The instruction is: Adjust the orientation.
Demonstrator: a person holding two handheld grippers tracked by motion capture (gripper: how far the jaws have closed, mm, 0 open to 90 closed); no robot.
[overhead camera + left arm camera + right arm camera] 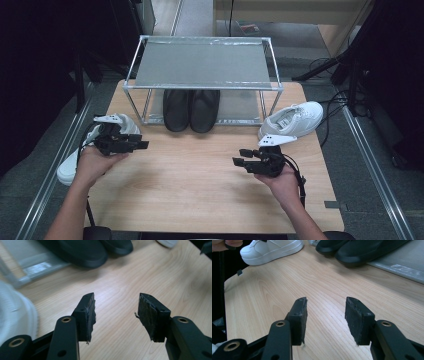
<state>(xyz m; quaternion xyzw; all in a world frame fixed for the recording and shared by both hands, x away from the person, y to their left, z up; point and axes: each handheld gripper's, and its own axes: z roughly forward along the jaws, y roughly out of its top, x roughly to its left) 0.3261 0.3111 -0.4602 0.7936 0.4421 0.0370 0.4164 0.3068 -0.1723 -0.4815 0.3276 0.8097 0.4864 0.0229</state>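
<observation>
A pair of black shoes (191, 110) stands toes forward on the low shelf of a metal rack (202, 62). One white sneaker (295, 120) lies to the right of the rack, another white sneaker (67, 170) at the table's left edge, partly under my left hand. My left gripper (140, 145) hovers beside that sneaker and points right. Its jaws are open over bare wood (116, 302), with the sneaker (15, 312) blurred at the left. My right gripper (239, 156) points left over the table, open with nothing between its fingers (327, 303).
The wooden table (200, 190) has bare room across its middle and front. The rack's top shelf (200, 55) carries nothing. Dark equipment, cables and metal floor rails surround the table on both sides.
</observation>
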